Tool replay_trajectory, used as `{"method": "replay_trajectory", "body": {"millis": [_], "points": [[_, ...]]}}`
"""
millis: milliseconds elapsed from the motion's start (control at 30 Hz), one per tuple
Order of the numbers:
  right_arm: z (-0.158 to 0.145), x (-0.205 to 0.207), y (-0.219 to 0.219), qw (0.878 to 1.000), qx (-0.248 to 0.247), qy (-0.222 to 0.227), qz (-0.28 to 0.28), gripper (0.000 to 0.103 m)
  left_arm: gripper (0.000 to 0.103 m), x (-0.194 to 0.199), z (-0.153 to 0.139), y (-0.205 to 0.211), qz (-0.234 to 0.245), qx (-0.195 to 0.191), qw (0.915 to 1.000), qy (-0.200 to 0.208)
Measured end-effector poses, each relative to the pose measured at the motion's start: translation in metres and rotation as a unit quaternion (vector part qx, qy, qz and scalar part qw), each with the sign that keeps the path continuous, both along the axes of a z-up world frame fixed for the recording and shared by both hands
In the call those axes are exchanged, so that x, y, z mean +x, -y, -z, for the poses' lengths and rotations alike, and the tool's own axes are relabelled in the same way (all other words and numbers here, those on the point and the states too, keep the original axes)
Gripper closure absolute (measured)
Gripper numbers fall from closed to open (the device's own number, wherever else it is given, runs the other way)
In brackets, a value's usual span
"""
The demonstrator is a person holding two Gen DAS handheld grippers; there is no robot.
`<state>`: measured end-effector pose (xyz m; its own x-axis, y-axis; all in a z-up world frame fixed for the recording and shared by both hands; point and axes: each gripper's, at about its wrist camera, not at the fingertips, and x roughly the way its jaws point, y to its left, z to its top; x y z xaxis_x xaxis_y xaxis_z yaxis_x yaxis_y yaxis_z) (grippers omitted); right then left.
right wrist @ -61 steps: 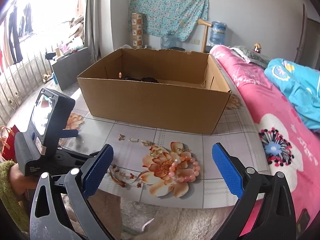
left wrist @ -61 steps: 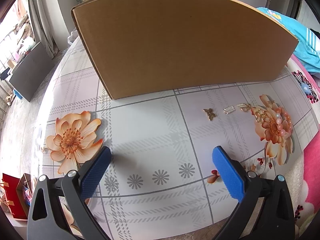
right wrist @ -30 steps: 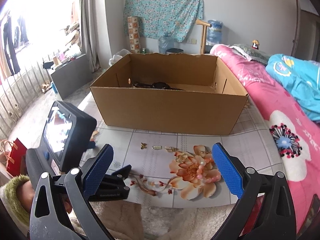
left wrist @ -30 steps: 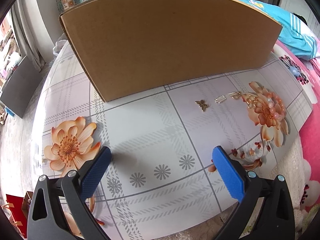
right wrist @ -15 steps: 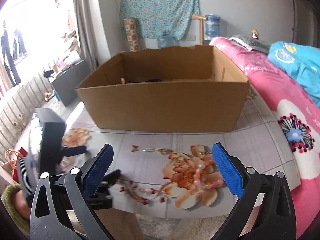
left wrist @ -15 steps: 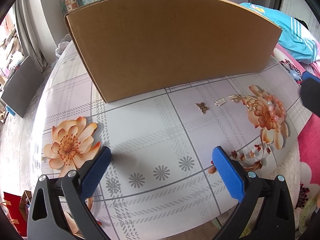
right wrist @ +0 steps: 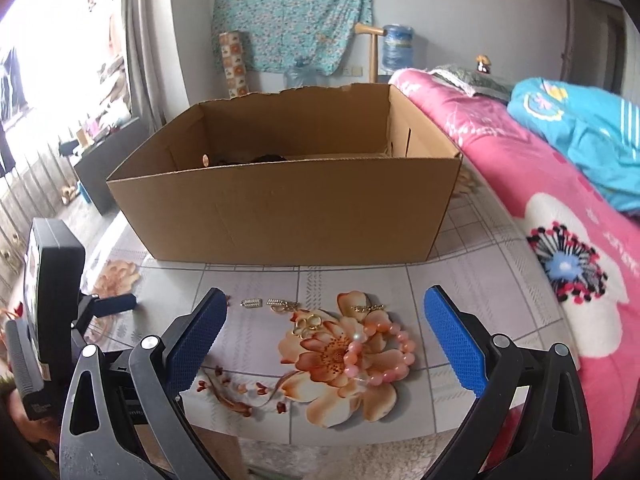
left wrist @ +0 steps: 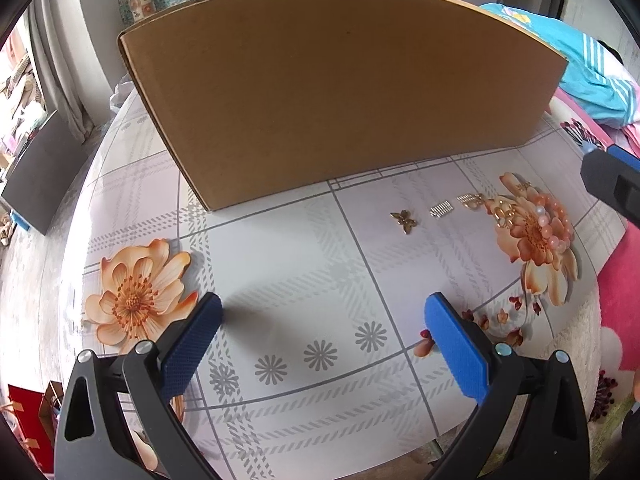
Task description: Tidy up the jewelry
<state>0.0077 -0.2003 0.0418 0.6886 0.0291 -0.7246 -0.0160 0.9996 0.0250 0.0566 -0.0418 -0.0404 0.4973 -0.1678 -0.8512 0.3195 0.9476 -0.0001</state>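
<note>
Floral table (right wrist: 256,280), unlabelled cardboard box (right wrist: 288,216), bead bracelet (right wrist: 384,354)

A pale grey wall (right wrist: 460,20) closes the room at twelve o'clock, hung with a turquoise floral cloth (right wrist: 292,16). Below it stand a patterned roll (right wrist: 234,64), a wooden stand (right wrist: 372,50) and a blue water bottle (right wrist: 397,46). At nine to ten o'clock strong daylight pours through a barred window (right wrist: 24,80), with a grey curtain (right wrist: 142,40) beside it and a dark cabinet (right wrist: 106,160) under cluttered shelves. At two to four o'clock lies a bed with a pink flowered blanket (right wrist: 560,248) and a crumpled cyan quilt (right wrist: 584,132). A dark doorway (right wrist: 616,52) shows at one o'clock. The counter (left wrist: 304,280) wears a grey plaid cover printed with orange flowers.
</note>
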Motion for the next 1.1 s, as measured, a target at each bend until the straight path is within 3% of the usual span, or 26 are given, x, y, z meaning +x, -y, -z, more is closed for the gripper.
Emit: {"method": "replay_trajectory", "body": {"millis": [300, 500, 700, 967, 1100], "points": [[-0.003, 0.0, 0.003, 1.0, -0.01, 0.019, 0.017, 0.008, 0.004, 0.002, 0.0, 0.0, -0.007, -0.001, 1.0, 0.0], [-0.005, 0.0, 0.003, 0.998, -0.051, 0.03, 0.02, 0.008, 0.004, 0.001, -0.001, -0.001, -0.012, -0.002, 0.9999, 0.002], [-0.004, -0.005, 0.014, 0.999, 0.01, 0.031, -0.021, 0.008, 0.004, -0.006, 0.0, -0.004, -0.007, -0.004, 0.9998, 0.018], [0.008, -0.026, 0.02, 0.998, -0.003, 0.021, -0.058, 0.008, 0.004, -0.009, 0.002, -0.007, -0.008, -0.005, 0.9996, 0.025], [0.016, -0.035, 0.03, 0.998, 0.017, 0.001, -0.062, 0.009, 0.004, -0.026, -0.005, -0.01, 0.003, -0.006, 0.9983, 0.058]]}}
